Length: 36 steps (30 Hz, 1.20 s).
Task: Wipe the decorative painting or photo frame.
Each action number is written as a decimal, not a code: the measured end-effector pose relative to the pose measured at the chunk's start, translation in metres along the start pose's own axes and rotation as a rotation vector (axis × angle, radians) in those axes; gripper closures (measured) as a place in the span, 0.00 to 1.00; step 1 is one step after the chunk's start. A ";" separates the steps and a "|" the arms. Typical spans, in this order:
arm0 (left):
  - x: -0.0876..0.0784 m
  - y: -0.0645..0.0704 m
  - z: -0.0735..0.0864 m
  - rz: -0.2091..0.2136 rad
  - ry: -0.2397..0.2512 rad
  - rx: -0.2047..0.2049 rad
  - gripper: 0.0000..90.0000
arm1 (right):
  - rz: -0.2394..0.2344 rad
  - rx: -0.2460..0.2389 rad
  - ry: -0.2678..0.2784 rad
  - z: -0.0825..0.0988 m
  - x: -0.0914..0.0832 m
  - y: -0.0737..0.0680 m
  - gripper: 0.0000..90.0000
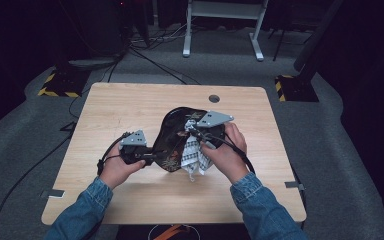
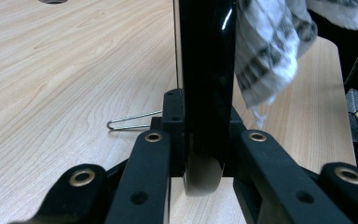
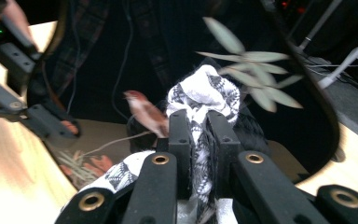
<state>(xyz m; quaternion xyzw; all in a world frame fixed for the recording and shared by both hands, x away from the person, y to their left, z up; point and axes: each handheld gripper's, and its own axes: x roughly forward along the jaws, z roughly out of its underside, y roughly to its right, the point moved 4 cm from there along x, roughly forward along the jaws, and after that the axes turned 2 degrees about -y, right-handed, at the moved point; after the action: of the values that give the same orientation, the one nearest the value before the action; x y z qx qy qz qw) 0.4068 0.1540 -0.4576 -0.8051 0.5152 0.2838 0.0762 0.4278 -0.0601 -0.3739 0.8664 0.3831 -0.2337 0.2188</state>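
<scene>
A glossy black oval tray [image 1: 172,132], painted with a bird and leaves, is held tilted over the middle of the wooden table [image 1: 130,107]. My left gripper [image 1: 151,157] is shut on its near-left rim. In the left gripper view the tray edge [image 2: 205,70] stands upright between the closed jaws of that gripper [image 2: 204,140]. My right gripper [image 1: 196,134] is shut on a black-and-white patterned cloth [image 1: 195,157] that lies against the tray's face and hangs below it. The right gripper view has the cloth [image 3: 205,93] bunched between the jaws of that gripper [image 3: 200,135], against the tray's painted surface [image 3: 261,70].
A round cable hole [image 1: 214,98] sits near the table's far edge. Behind the table stand a white desk frame [image 1: 222,30] and two bases with yellow-and-black stripes [image 1: 62,82] [image 1: 295,87]. Cables run over the grey floor at the left.
</scene>
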 end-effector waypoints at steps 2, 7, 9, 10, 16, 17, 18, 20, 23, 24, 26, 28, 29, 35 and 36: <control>0.000 0.000 0.000 0.001 -0.001 0.001 0.89 | -0.017 -0.015 0.000 -0.001 0.002 -0.007 0.92; 0.000 0.000 0.000 0.004 0.002 -0.006 0.89 | -0.056 -0.053 -0.006 -0.003 0.008 -0.023 0.92; 0.000 -0.001 0.000 0.005 0.001 -0.006 0.89 | -0.063 -0.064 -0.007 -0.004 0.011 -0.028 0.92; 0.000 -0.001 0.001 0.006 0.002 -0.006 0.89 | -0.064 -0.065 -0.007 -0.004 0.011 -0.031 0.92; 0.000 -0.001 0.001 0.006 0.004 -0.005 0.89 | -0.058 -0.060 -0.003 -0.001 0.010 -0.027 0.92; 0.000 -0.001 0.001 0.006 0.005 -0.006 0.89 | -0.052 -0.055 -0.003 0.000 0.009 -0.024 0.92; 0.000 -0.001 0.001 0.007 0.006 -0.007 0.89 | -0.044 -0.044 -0.004 0.001 0.008 -0.021 0.92; 0.000 -0.001 0.001 0.007 0.006 -0.006 0.89 | -0.030 -0.024 -0.005 0.004 0.007 -0.014 0.92; 0.000 -0.001 0.001 0.008 0.005 -0.007 0.89 | -0.008 0.007 -0.006 0.009 0.004 -0.002 0.92; 0.000 -0.001 0.001 0.007 0.005 -0.008 0.89 | -0.001 0.018 -0.007 0.011 0.003 0.002 0.92; 0.000 -0.001 0.001 0.010 0.006 -0.007 0.89 | 0.014 0.029 -0.009 0.013 0.002 0.008 0.92; 0.000 -0.001 0.001 0.011 0.006 -0.008 0.89 | 0.033 0.052 -0.009 0.017 -0.001 0.018 0.92; 0.000 -0.001 0.001 0.011 0.006 -0.007 0.89 | 0.041 0.061 -0.011 0.018 -0.002 0.022 0.92; 0.000 -0.001 0.001 0.011 0.008 -0.007 0.89 | 0.082 0.096 -0.016 0.025 -0.007 0.039 0.92; 0.000 -0.001 0.001 0.011 0.008 -0.007 0.89 | 0.090 0.107 -0.016 0.026 -0.008 0.043 0.92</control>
<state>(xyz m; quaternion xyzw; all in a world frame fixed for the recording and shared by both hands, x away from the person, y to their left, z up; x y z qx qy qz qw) 0.4074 0.1547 -0.4585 -0.8036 0.5190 0.2828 0.0698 0.4499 -0.1052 -0.3819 0.8914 0.3289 -0.2507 0.1855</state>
